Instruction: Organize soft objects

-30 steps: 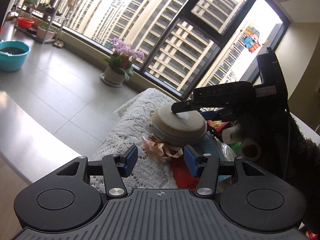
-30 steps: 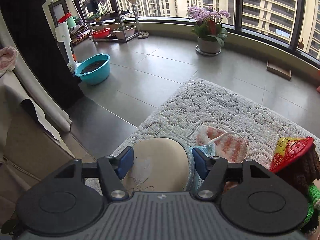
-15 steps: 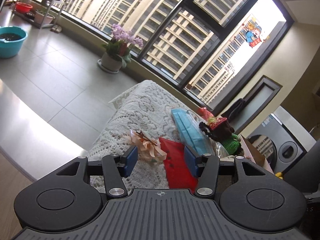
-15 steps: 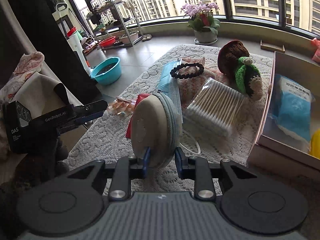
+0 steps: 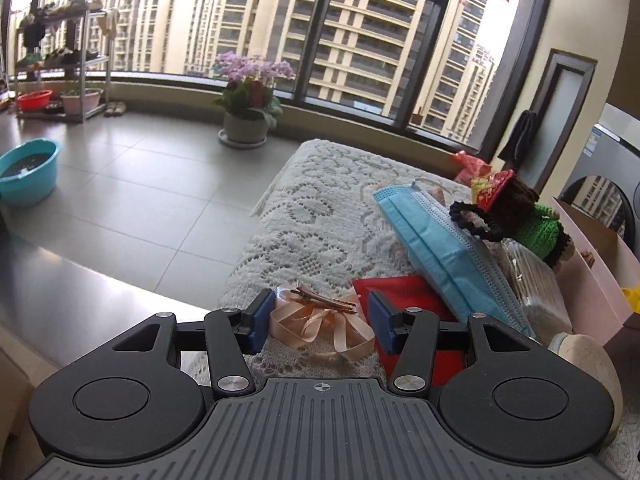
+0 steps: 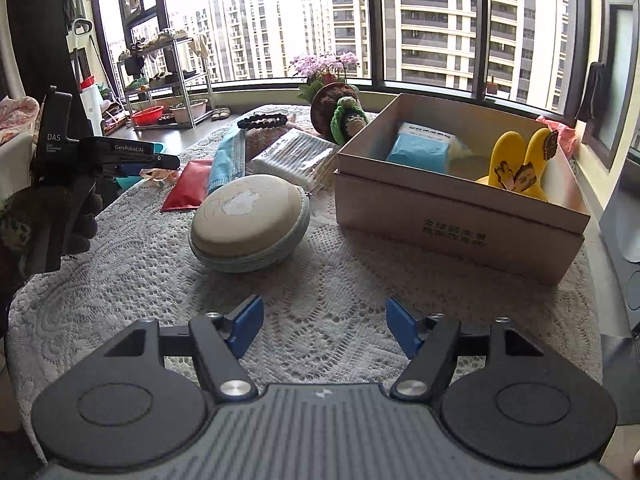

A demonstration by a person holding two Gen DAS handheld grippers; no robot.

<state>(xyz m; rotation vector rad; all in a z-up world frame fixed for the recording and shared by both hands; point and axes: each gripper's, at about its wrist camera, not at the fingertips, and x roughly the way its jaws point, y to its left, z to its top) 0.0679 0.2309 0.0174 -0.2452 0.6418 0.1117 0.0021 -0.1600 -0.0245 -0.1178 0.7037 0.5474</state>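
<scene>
My left gripper (image 5: 318,322) is open, its fingers either side of a peach ribbon bow (image 5: 320,324) on the lace cloth; it also shows in the right wrist view (image 6: 160,162). My right gripper (image 6: 322,326) is open and empty, low over the cloth. A round beige pouch (image 6: 250,222) lies ahead of it; its edge shows in the left wrist view (image 5: 588,356). A red packet (image 5: 404,292), a stack of blue face masks (image 5: 440,248), a black hair tie (image 5: 472,220) and a crocheted doll (image 5: 528,216) lie beyond. A cardboard box (image 6: 460,216) holds a blue packet (image 6: 420,150) and yellow insoles (image 6: 516,160).
A pack of cotton swabs (image 6: 296,156) lies between the masks and the box. The lace cloth (image 6: 160,280) covers the table, whose left edge drops to a tiled floor. A flower pot (image 5: 244,128) and a teal basin (image 5: 26,176) stand on the floor.
My right gripper has set the beige pouch down on the cloth, opened and drawn back. My left gripper has moved in around the ribbon bow.
</scene>
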